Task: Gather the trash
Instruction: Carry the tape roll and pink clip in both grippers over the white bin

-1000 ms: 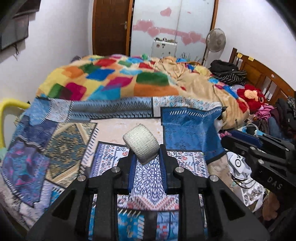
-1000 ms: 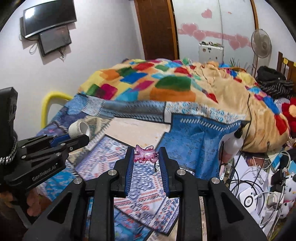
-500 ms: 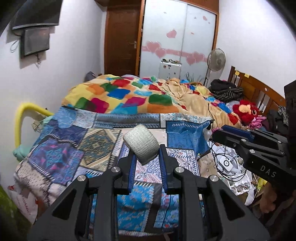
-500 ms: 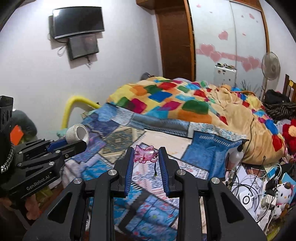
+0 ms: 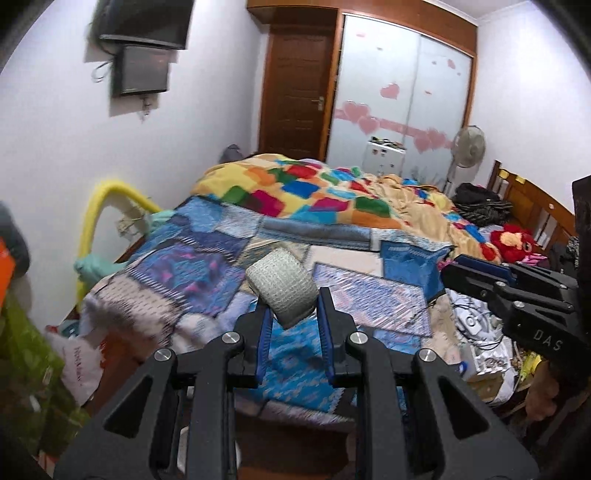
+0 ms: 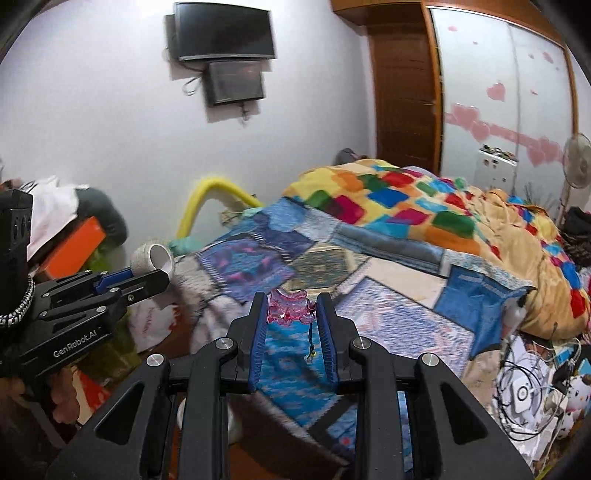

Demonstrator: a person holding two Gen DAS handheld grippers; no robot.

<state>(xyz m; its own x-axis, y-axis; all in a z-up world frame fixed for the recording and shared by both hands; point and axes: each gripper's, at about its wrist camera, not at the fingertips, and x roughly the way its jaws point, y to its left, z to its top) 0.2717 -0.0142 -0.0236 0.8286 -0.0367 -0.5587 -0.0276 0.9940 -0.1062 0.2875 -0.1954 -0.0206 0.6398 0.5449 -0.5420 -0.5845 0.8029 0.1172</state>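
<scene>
Two tools, one item each. Left tool (image 5: 293, 308) is clamped on one grey-white woven tape roll (image 5: 282, 286), held at the fingertips above the foot of the bed. Right tool (image 6: 291, 314) pinches one pink translucent plastic trinket (image 6: 290, 308), a thin dark cord (image 6: 311, 339) dangling from it. Beyond: one bed with blue patterned cloths (image 5: 207, 266), one multicoloured patchwork blanket (image 6: 399, 199), two wall screens (image 6: 225, 33). Versus a second ago: both tools pulled back from the bed and higher, grips unchanged, more floor and wall visible.
</scene>
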